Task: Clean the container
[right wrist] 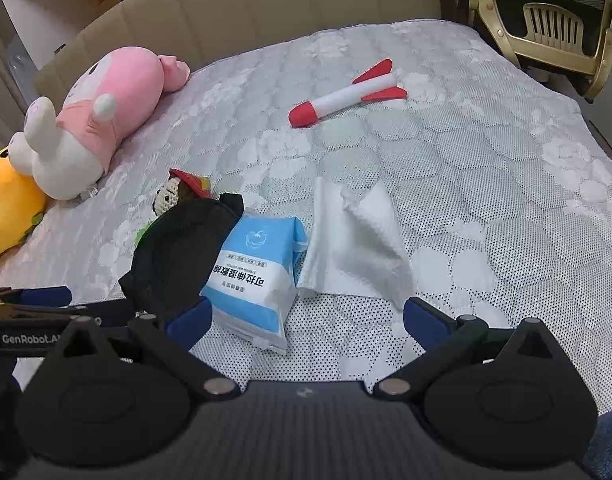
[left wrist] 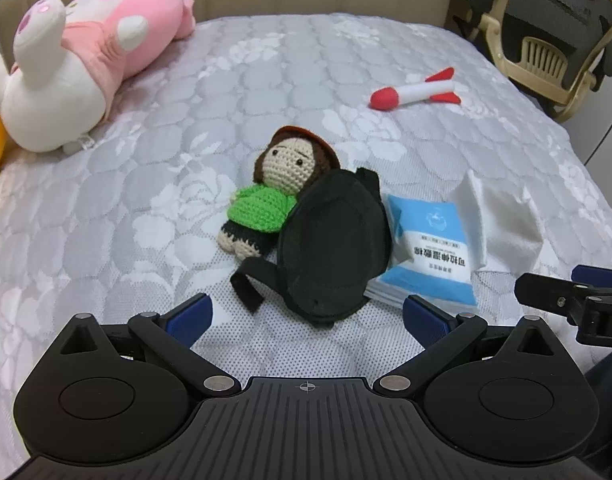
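A black oval pouch (left wrist: pixel 332 244) with a strap lies on the bed, leaning on a crochet doll (left wrist: pixel 278 184) in a green top. A blue wet-wipe pack (left wrist: pixel 430 248) lies to its right, and a loose white wipe (left wrist: pixel 502 220) beside that. My left gripper (left wrist: pixel 306 316) is open and empty, just short of the pouch. My right gripper (right wrist: pixel 306 320) is open and empty, just short of the wipe pack (right wrist: pixel 254 276) and the white wipe (right wrist: pixel 354 248). The pouch (right wrist: pixel 178 252) hides most of the doll (right wrist: pixel 174 196) in the right wrist view.
A pink and white plush (left wrist: pixel 82 64) and a yellow plush (right wrist: pixel 6 216) lie at the left of the quilted mattress (left wrist: pixel 266 80). A red and white toy rocket (left wrist: pixel 416 92) lies far right. A chair (left wrist: pixel 546 32) stands past the bed's right corner. A beige headboard (right wrist: pixel 266 12) runs behind.
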`<state>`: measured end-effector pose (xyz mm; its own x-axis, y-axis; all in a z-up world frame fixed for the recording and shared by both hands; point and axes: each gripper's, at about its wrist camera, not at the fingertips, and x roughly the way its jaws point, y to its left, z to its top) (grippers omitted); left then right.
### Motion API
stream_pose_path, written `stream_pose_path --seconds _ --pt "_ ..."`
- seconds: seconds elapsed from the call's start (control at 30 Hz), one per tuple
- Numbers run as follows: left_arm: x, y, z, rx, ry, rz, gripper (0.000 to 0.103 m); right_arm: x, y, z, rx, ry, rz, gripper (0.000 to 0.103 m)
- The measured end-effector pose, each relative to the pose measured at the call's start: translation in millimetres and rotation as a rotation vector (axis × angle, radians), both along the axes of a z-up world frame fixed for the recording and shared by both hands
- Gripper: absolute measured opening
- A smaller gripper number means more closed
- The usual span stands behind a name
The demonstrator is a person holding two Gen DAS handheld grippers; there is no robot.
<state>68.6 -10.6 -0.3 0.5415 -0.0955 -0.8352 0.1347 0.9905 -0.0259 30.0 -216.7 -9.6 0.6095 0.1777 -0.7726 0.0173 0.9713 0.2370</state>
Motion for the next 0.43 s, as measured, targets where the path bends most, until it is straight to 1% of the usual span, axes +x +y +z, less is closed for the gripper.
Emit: stream_pose_path --seconds 0.23,0.43 --pt "1.2 0.6 -1.4 0.000 0.007 0.003 0.103 0.9 0.0 -0.1 -0.001 0.005 0.004 0.103" --pt "1.9 0.6 -2.7 -0.016 0.024 0.002 0.103 0.3 1.2 -1.3 -0.003 0.007 0.004 0.103"
